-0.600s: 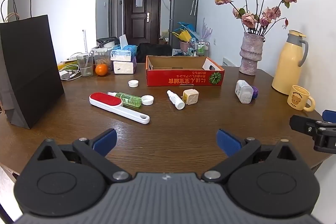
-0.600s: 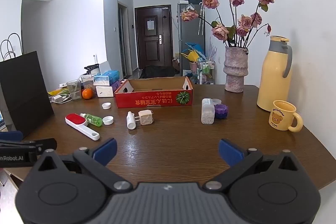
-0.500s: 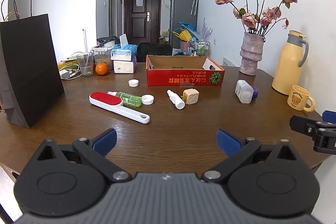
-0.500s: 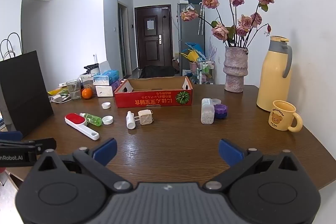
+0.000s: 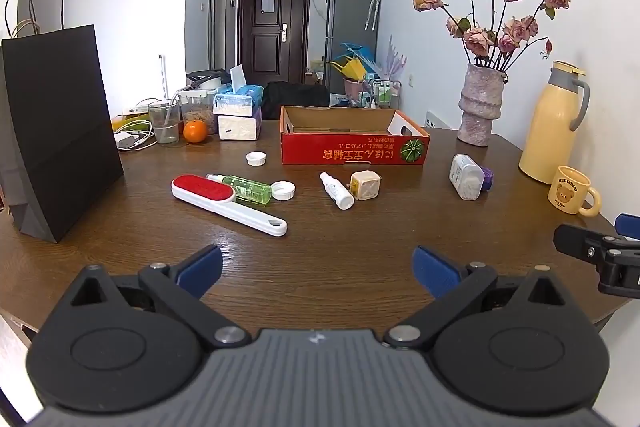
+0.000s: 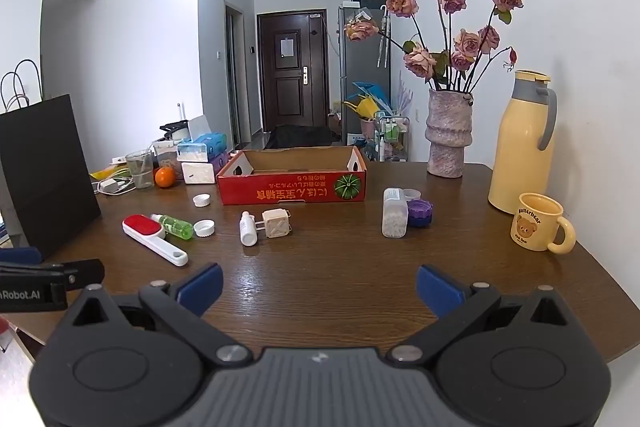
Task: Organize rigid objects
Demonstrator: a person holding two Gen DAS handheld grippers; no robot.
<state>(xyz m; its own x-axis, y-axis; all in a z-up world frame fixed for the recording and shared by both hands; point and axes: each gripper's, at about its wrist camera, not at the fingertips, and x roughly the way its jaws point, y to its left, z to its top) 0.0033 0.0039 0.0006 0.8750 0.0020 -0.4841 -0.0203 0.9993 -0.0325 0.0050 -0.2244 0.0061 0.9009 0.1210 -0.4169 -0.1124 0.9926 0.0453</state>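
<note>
The wooden table point(image 5: 360, 247) carried an open red cardboard box point(image 5: 354, 151), a red-padded lint brush point(image 5: 224, 199), a green bottle point(image 5: 248, 188) touching it, and a small white bottle point(image 5: 337, 191). Left gripper point(image 5: 316, 265) and right gripper point(image 6: 318, 285) had fingers wide, empty.

A glossy, dark wood-grain bench point(image 5: 360, 239) reflects ceiling light beside a red printed cardboard box point(image 5: 354, 151) and a matt black paper bag point(image 5: 56, 131). The lint brush point(image 5: 224, 199) pairs smooth white plastic with red fabric; the vase point(image 6: 448, 135) looks rough, the yellow mug point(image 6: 536, 223) glazed.
</note>
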